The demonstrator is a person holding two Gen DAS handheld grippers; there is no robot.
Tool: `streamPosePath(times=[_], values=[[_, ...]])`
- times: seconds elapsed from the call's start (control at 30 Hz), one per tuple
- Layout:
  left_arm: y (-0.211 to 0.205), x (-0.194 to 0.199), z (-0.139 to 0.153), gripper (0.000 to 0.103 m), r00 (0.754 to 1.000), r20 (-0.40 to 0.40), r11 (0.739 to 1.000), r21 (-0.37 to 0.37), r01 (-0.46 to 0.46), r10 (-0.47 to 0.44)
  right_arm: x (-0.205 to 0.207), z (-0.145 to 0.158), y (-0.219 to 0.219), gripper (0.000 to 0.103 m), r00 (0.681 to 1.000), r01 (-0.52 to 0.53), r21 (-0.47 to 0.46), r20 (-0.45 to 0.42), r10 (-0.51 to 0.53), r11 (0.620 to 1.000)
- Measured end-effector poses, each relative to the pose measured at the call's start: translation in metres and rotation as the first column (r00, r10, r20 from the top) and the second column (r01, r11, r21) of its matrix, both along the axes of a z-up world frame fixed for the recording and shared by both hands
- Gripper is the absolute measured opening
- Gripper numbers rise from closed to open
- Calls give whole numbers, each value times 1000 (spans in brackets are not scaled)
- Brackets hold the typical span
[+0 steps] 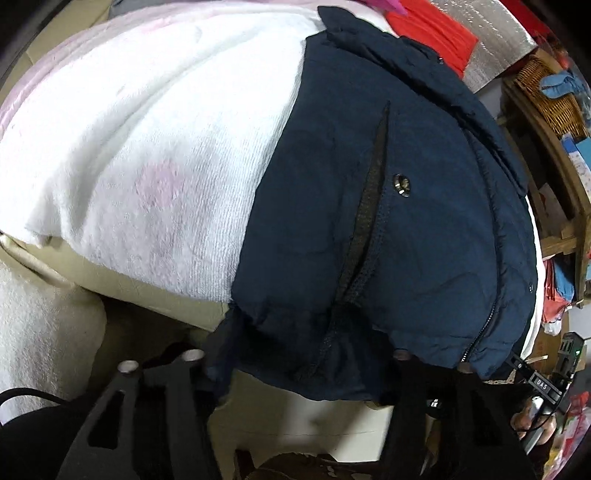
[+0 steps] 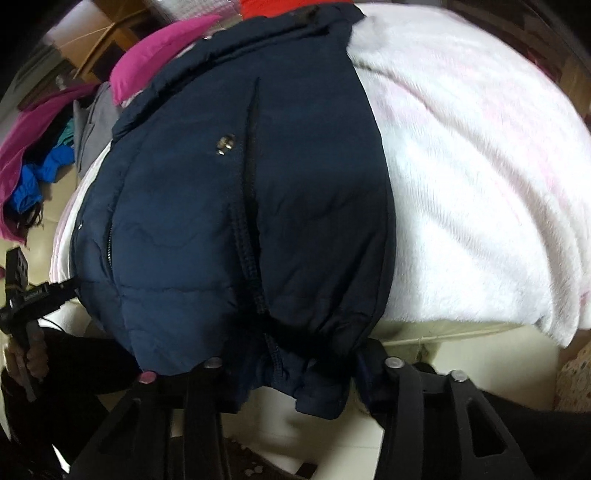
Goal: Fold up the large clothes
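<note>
- Where the white fleece blanket (image 1: 155,155) covers the bed, a navy puffer jacket (image 1: 388,206) lies on top of it, its gathered hem hanging over the near edge of the mattress.
- A dark slit runs down the middle of the jacket, with a metal snap button (image 1: 401,182) just beside it; a zipper runs along one side edge.
- The left gripper (image 1: 295,365) points steeply down at the hem. Its jaws stand apart on either side of the bunched fabric, which sits between them; whether the pads actually press it, I cannot tell.
- The right gripper (image 2: 295,365) comes at the same hem from the other side, its jaws likewise spread around the ruffled edge, and again a real pinch cannot be made out.
- In the right wrist view, a hand (image 2: 31,354) in a dark sleeve grips the other tool's handle at the far left edge.
- Beyond the jacket's collar lie a magenta garment (image 2: 155,62) and something red (image 1: 432,29).
- A wicker basket (image 1: 546,92) sits on a wooden shelf off to the side.
</note>
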State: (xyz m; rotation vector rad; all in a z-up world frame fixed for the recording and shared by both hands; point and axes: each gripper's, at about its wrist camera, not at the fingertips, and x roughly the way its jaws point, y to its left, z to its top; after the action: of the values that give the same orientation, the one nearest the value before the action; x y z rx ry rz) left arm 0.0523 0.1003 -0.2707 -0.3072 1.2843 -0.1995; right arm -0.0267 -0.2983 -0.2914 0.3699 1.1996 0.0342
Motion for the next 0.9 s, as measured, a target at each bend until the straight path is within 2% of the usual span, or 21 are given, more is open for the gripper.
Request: streamPosePath(times=[0.03,0.07,0.13,0.17,0.2,0.23,0.27,0.3,0.43,0.53,0.6,0.67,0.7,0.73,0.77,0.8,0.83,0.87,0.9], values=[[-1,0,-3,68,1000,-13,1000,-3,3,-3,2,-3,0,76,1000,6,13,-14,-6,1000],[-3,0,-5,68,1000,-17,1000,4,9,-9,4,-7,2,76,1000,-2,17,-28,2,1000],[-7,-1,-5,68,1000,-15,1000,8,21,-21,7,-8,9,72,999,-35,-30,-28,34,999],[-7,1,-6,59,1000,-11,1000,4,25,-25,8,-7,12,55,998,-51,-45,-28,49,998],[-5,3,-7,50,1000,-7,1000,6,28,-28,6,-2,17,48,997,-77,-73,-23,75,994],[-4,0,-5,45,999,2,999,4,34,-34,4,3,19,35,996,-88,-86,-15,87,992],[-4,-1,-4,35,999,7,999,0,37,-37,3,8,20,24,996,-93,-93,-8,93,991],[-2,1,-3,26,999,13,999,-1,42,-42,1,17,22,19,996,-93,-114,-3,93,989],[-4,0,4,22,998,37,998,-1,56,-56,-7,51,29,19,989,-135,-132,39,141,982],[-1,8,-1,32,999,4,999,1,35,-35,-10,70,24,19,984,-150,-67,87,156,986],[2,13,-6,73,1000,-20,999,33,4,-3,-4,65,20,20,984,-153,-47,83,156,987],[4,17,-13,82,999,-42,997,76,-30,33,0,54,21,23,989,-137,-29,53,138,990],[4,18,-15,82,998,-52,998,61,-30,33,1,44,22,23,992,-125,-9,29,125,992],[3,20,-17,82,998,-60,999,38,-25,28,9,37,23,28,993,-115,-3,20,115,993],[0,20,-18,79,998,-58,1000,23,-13,15,13,31,21,34,995,-103,7,14,103,995],[-2,22,-17,65,999,-51,1000,17,3,-2,17,26,20,34,996,-86,33,10,86,996],[-6,19,-15,56,999,-38,999,2,34,-34,11,15,21,34,998,-63,61,6,62,996],[-9,18,-13,40,998,-31,998,-9,55,-55,12,14,18,33,999,-50,81,2,50,996],[-14,17,-9,28,997,-19,997,-10,74,-74,8,18,17,30,999,-50,83,8,50,995]])
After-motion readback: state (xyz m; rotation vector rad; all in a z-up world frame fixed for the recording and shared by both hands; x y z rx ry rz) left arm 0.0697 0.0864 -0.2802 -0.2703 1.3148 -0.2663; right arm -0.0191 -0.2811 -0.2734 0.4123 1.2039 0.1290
